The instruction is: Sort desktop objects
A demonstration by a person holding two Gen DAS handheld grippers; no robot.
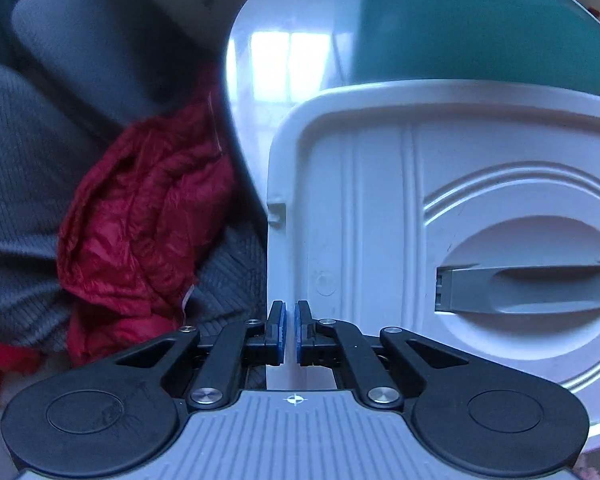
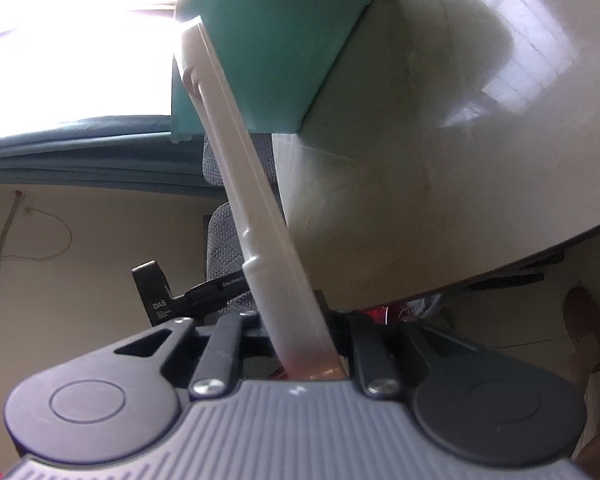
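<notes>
In the left wrist view a white plastic lid [image 1: 440, 208] with a grey recessed handle [image 1: 528, 288] fills the right half. My left gripper [image 1: 290, 328] is nearly shut, its blue pads a thin gap apart at the lid's left edge; whether they pinch the edge I cannot tell. In the right wrist view the same white lid [image 2: 256, 220] is seen edge-on, running up from between my right gripper's fingers [image 2: 304, 344], which are shut on it. A teal box [image 2: 284, 40] lies behind the lid on the white table [image 2: 460, 160].
A red puffy jacket [image 1: 148, 232] and grey knitted cloth [image 1: 16, 184] lie on a chair left of the white table [image 1: 256, 80]. The teal box [image 1: 480, 24] sits beyond the lid. A grey chair back [image 2: 224, 240] and black armrest [image 2: 156, 292] stand behind.
</notes>
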